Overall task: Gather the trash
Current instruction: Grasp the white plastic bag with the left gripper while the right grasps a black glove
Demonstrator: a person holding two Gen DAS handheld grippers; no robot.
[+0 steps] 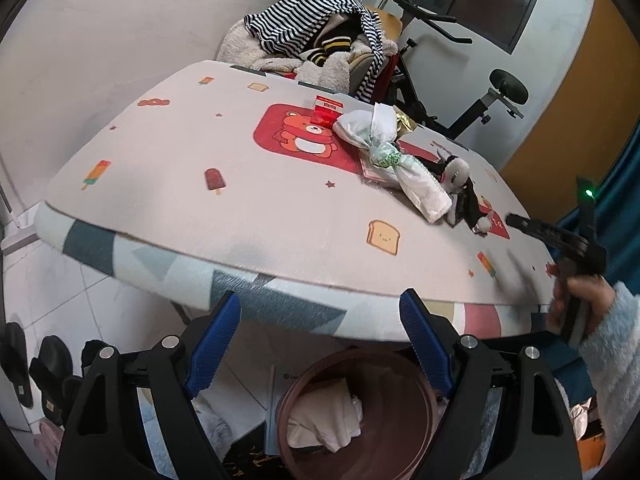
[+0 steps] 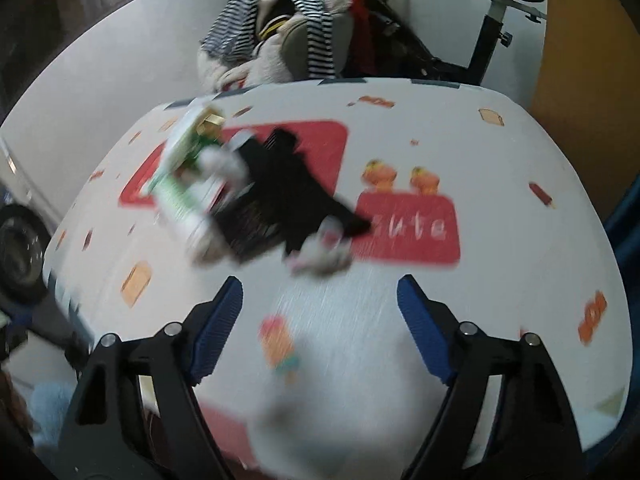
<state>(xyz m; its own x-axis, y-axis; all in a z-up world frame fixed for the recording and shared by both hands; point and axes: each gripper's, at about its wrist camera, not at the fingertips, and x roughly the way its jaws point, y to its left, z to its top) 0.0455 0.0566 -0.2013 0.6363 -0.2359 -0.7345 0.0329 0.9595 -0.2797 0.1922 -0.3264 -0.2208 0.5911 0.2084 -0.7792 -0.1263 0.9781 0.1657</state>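
A pile of trash lies on the table (image 1: pixel 200 224): a twisted white and green wrapper (image 1: pixel 384 148), a red carton (image 1: pixel 326 110), a gold wrapper (image 1: pixel 404 124) and a black and white plush (image 1: pixel 460 184). My left gripper (image 1: pixel 320 340) is open and empty, held below the table's front edge above a brown bin (image 1: pixel 360 412) holding white crumpled paper. My right gripper (image 2: pixel 320 328) is open and empty above the tablecloth (image 2: pixel 500 200), short of the wrapper (image 2: pixel 188 200) and the black item (image 2: pixel 288 192); this view is blurred. The right gripper also shows in the left wrist view (image 1: pixel 560 240).
A chair heaped with striped clothes (image 1: pixel 316 36) stands behind the table, with an exercise bike (image 1: pixel 480 100) beside it. Black slippers (image 1: pixel 36 368) lie on the floor at left. A white booklet (image 1: pixel 276 412) lies beside the bin.
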